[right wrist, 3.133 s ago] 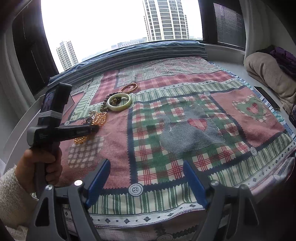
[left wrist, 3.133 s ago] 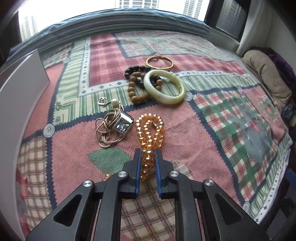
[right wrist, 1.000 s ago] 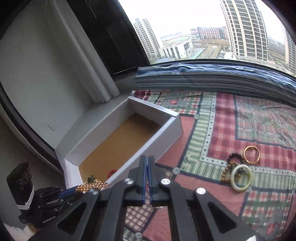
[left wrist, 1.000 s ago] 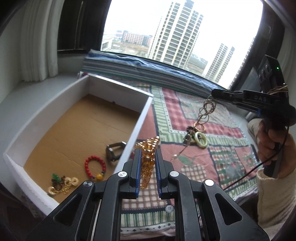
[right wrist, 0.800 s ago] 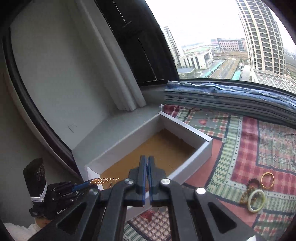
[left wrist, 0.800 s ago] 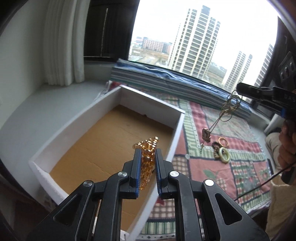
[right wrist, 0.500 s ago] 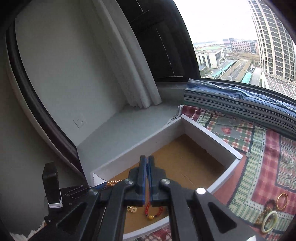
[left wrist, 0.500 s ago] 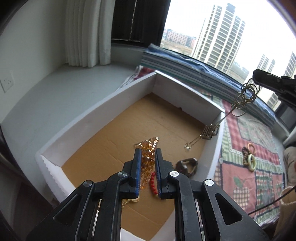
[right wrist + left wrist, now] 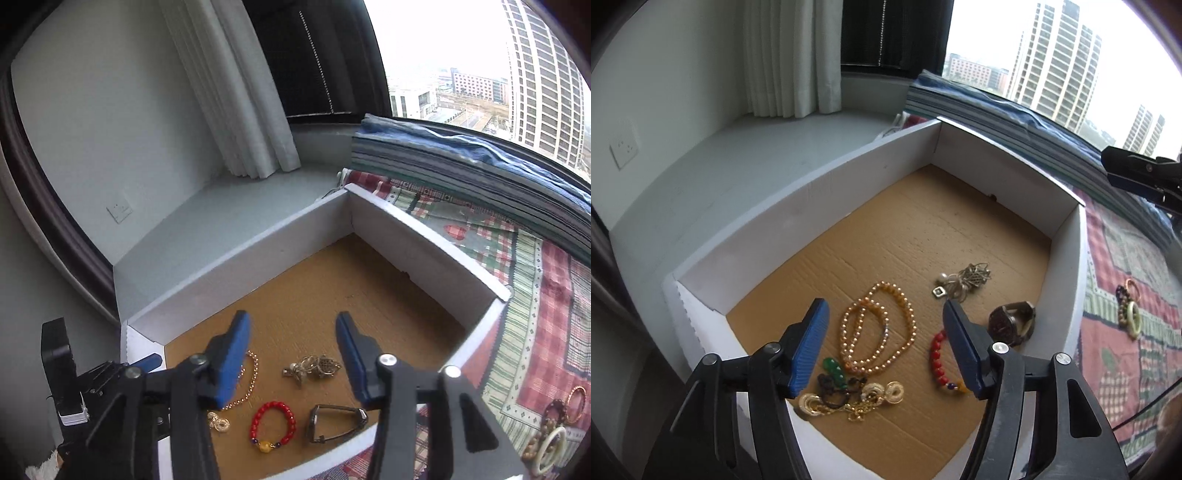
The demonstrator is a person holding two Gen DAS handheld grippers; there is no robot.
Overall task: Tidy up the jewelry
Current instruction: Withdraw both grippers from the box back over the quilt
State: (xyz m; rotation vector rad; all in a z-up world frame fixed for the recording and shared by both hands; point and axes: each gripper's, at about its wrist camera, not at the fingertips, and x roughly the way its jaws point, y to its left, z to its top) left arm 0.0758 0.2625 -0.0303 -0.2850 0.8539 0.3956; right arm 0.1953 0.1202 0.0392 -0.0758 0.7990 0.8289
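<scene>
Left wrist view: you are holding the left gripper [image 9: 882,345] over the box [image 9: 827,184], jaws spread wide, nothing between them.
Amber beads [image 9: 877,328]: lying looped on the cardboard floor directly under the gap, so the wide spread reads as a release point.
Right wrist view: you are hovering the right gripper [image 9: 291,356] over the same box, jaws likewise parted and empty.
Chain tangle [image 9: 314,367]: resting on the floor below that gap, near the far side of the pile.
Other box contents: red bracelet [image 9: 273,428], watch [image 9: 336,422], gold charms [image 9: 849,400] with a green stone, all clustered at the near end; the far half is bare cardboard.
Still out: jade bangle [image 9: 552,454], dark beads and gold ring beside it on the quilt [image 9: 546,314], well apart from the box.
Judgement: task is partway; you are likely needing another trip to the quilt.
Risk: loose strands are lying close together and could tangle.
</scene>
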